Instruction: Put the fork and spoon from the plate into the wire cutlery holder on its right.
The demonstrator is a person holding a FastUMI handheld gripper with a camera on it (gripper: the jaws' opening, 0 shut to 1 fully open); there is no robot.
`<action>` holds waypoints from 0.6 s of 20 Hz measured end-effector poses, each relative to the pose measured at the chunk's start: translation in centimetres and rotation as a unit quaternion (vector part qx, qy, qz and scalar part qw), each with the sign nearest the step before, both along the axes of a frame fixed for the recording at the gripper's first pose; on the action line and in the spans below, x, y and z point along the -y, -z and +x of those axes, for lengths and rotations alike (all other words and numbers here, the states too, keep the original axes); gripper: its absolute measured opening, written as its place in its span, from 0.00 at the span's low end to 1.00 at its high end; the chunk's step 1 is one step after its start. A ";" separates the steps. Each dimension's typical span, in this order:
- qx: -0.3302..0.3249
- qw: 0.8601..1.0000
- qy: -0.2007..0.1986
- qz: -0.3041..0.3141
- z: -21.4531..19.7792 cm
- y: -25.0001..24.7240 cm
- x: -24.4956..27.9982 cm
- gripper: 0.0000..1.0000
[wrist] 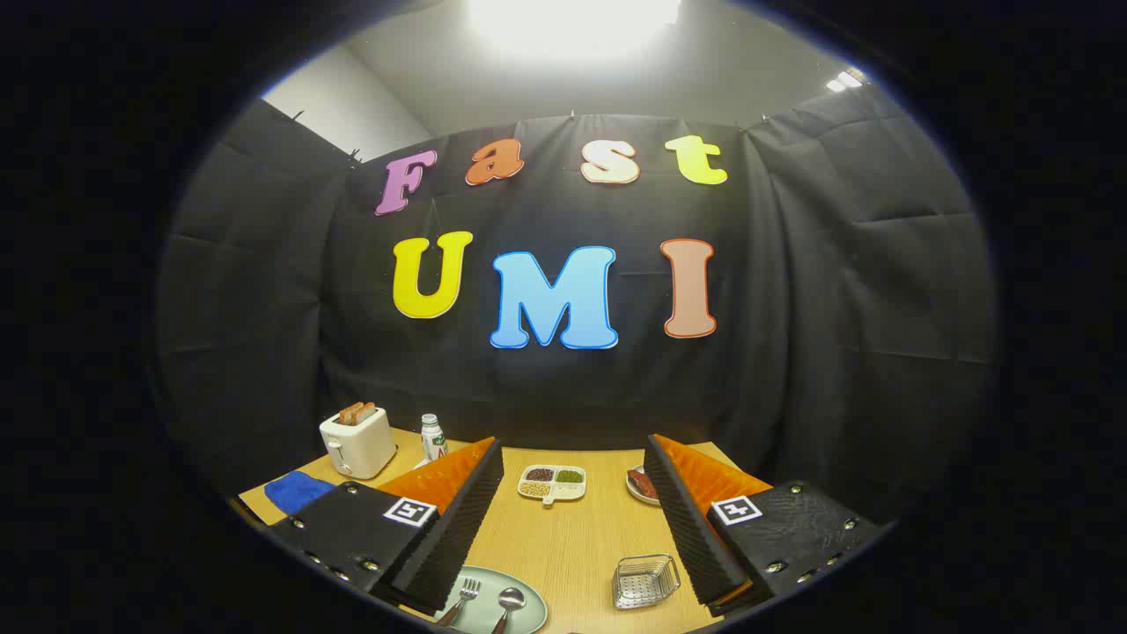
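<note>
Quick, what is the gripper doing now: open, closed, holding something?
Gripper: open, holding nothing; jaws spread wide above the table, with the fork and spoon on the plate between them, untouched.

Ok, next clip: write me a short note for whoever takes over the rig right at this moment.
Claw: open, holding nothing, raised above the table.
Fork and spoon: both lying on the plate, near the left finger.
Holder: right of the plate, by the right finger; nothing visible in it.
Done: nothing yet.
Left: pick up the fork, drop it into the holder, then the same for the spoon.
</note>
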State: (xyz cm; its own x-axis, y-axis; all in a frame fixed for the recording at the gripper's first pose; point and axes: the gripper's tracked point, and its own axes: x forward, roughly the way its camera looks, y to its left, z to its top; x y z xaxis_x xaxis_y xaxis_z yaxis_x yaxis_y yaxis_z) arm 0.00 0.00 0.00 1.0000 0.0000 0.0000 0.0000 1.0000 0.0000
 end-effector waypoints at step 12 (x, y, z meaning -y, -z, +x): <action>0.018 0.998 0.063 0.003 0.2 -2.4 3.5 0.98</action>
State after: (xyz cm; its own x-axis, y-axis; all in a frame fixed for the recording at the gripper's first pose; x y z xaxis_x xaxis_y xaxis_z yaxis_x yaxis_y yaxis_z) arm 0.16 -3.50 2.40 0.9915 -0.1250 0.0358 0.1248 0.9921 0.0078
